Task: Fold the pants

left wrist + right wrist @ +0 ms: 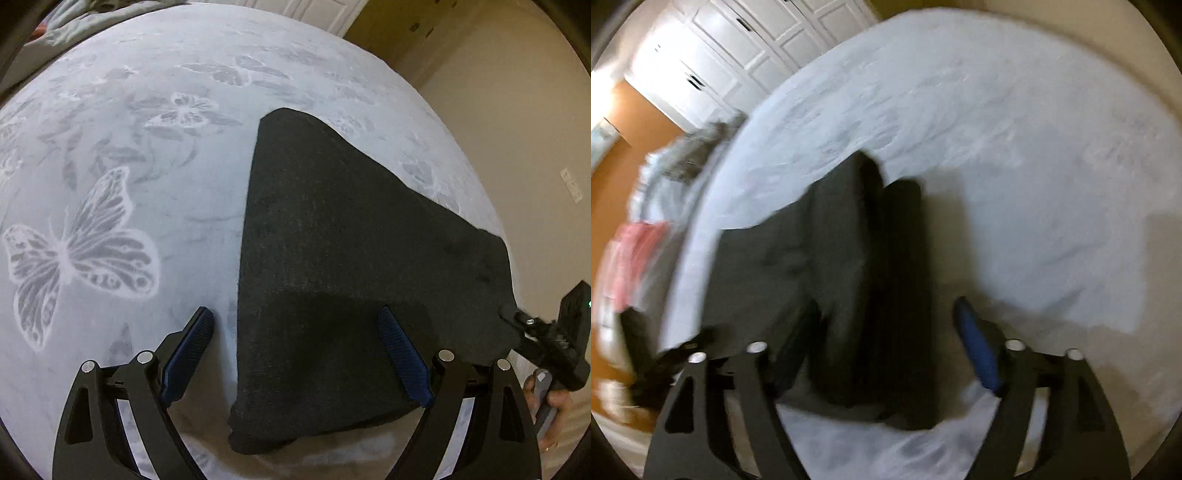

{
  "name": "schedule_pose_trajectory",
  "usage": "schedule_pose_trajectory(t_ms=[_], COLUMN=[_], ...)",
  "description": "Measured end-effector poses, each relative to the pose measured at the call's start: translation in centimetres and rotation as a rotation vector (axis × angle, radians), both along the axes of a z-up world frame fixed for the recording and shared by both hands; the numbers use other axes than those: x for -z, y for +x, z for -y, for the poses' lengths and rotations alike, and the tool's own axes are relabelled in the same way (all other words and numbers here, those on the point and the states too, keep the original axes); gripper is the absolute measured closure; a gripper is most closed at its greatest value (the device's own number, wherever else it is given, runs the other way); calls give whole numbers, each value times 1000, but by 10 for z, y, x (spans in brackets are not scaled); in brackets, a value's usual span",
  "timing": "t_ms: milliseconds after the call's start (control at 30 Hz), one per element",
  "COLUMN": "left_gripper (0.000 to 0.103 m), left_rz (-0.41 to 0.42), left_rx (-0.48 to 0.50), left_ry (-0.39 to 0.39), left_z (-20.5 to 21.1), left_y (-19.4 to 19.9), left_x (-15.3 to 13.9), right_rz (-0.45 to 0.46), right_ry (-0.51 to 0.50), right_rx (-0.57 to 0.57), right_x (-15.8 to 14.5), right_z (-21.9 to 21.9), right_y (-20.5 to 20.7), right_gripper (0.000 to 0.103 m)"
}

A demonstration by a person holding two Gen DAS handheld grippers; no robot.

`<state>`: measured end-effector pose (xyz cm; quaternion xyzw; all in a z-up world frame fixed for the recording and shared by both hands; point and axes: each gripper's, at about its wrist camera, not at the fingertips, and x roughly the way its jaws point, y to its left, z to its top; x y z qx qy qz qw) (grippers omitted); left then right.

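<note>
Two hand-held grippers are seen low over a bed, both w/ jaws spread wide, nothing clamped. Nearest, the left hand-held gripper (pixel 295 354) straddles the near left edge of the black pants (pixel 351 240), prob. lined up for a pinch. The right hand-held gripper (pixel 882 347) stands open over the same cloth, blurred, no pad pressed on it. Pants are laid folded lengthwise on the butterfly blanket (pixel 110 184), towards its right edge, narrowing farther off. Beyond, white closet doors (pixel 738 48) are seen.

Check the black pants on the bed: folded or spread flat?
Folded. The black pants form a compact layered stack on the butterfly blanket; the blurred right wrist view shows a doubled fold edge.
</note>
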<state>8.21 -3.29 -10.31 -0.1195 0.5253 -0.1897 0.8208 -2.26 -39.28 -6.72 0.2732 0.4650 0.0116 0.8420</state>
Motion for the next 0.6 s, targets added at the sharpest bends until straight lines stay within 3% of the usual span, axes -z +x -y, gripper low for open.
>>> schedule_pose_trajectory(t_ms=[100,167,200,233,267,300,367,467,567,600], left_gripper=[15,19,24,44,63,82,87,95,95,93], left_rz=[10,9,13,20,37,40,57,121,136,126], left_rx=[-44,-79,-85,-61,20,48,28,42,40,40], left_ry=[-51,-102,-102,-92,-104,-112,-157,-219,-178,-153], left_z=[-7,-15,-16,-13,-5,-1,-9,-29,-59,-68], left_y=[4,6,6,7,8,10,9,-15,-51,-60], left_x=[3,2,3,3,3,1,-12,-61,-88,-86], right_rz=[-15,-3,5,16,21,32,71,167,201,191], right_ry=[43,-25,-65,-97,-77,-27,26,59,68,64], right_rx=[-64,-83,-96,-103,-101,-95,-91,-107,-145,-152], right_x=[9,10,10,13,13,12,1,-38,-58,-54], right_z=[-9,-18,-22,-24,-24,-22,-21,-35,-63,-69], right_y=[12,12,10,13,13,12,5,-17,-49,-60], right_gripper=[12,13,27,44,52,68,71,72,68,61])
